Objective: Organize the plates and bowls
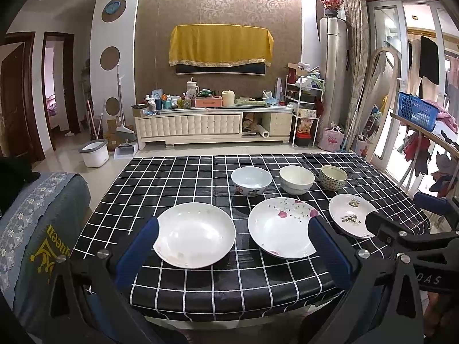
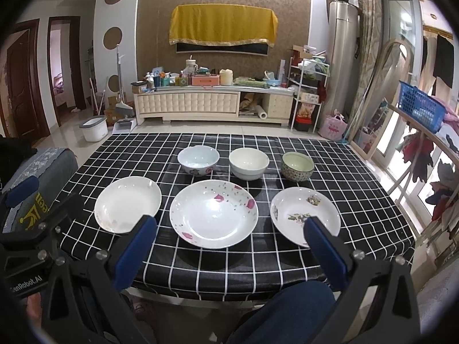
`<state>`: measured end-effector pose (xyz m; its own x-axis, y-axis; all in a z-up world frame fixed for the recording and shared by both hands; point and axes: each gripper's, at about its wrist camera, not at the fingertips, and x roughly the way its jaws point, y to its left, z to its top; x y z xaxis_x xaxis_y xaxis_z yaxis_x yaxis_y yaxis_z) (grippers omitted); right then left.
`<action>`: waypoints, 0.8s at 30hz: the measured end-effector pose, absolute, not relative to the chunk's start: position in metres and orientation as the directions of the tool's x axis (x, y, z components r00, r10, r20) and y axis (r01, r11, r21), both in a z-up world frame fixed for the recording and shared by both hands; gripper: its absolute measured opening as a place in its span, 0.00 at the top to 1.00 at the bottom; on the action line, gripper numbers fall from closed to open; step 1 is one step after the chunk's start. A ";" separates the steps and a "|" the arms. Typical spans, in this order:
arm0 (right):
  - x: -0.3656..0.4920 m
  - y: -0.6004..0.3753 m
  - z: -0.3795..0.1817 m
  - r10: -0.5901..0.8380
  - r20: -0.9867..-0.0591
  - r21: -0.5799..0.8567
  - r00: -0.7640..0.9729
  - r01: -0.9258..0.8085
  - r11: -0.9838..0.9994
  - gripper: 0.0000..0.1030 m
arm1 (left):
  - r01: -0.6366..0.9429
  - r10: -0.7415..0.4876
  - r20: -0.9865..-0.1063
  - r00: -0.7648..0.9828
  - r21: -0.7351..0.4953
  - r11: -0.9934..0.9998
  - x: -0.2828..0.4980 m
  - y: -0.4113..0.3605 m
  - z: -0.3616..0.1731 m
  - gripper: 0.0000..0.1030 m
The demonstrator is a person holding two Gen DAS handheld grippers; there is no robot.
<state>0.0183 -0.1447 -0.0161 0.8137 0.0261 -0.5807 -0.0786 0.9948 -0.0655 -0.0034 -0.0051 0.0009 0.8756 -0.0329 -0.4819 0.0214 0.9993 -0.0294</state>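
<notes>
Three plates lie in a front row on the black checked table point(image 1: 178, 286) point(image 2: 200, 269): a plain white plate point(image 1: 195, 235) point(image 2: 127, 203), a pink-flowered plate point(image 1: 282, 228) point(image 2: 213, 213) and a small leaf-patterned plate point(image 1: 351, 215) point(image 2: 304, 215). Behind them stand three bowls: a pale blue bowl point(image 1: 251, 181) point(image 2: 198, 160), a white bowl point(image 1: 297, 179) point(image 2: 249, 162) and a green patterned bowl point(image 1: 332, 177) point(image 2: 297, 166). My left gripper point(image 1: 233, 229) is open and empty, above the table's near edge. My right gripper point(image 2: 229, 226) is open and empty; its body also shows in the left wrist view point(image 1: 401, 235).
A grey chair back point(image 1: 37, 229) stands at the table's left. A rack with a blue basket point(image 1: 417, 110) and hanging clothes stands at the right. A cluttered TV cabinet point(image 1: 212, 123) stands across the floor beyond the table.
</notes>
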 end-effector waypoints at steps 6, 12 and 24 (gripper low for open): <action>0.018 -0.143 -0.016 0.029 -0.581 -0.067 0.814 -0.083 0.994 0.00 | 0.026 -0.035 -0.473 0.880 -0.027 0.999 -0.004 -0.007 0.003 0.00; 0.023 -0.142 -0.012 0.030 -0.581 -0.074 0.813 -0.089 0.993 0.00 | 0.032 -0.040 -0.460 0.887 -0.026 0.999 -0.001 -0.008 0.007 0.00; 0.074 -0.131 0.003 0.037 -0.551 -0.076 0.834 -0.095 0.993 0.00 | 0.003 -0.003 -0.460 0.888 -0.002 1.000 0.041 0.010 0.025 0.00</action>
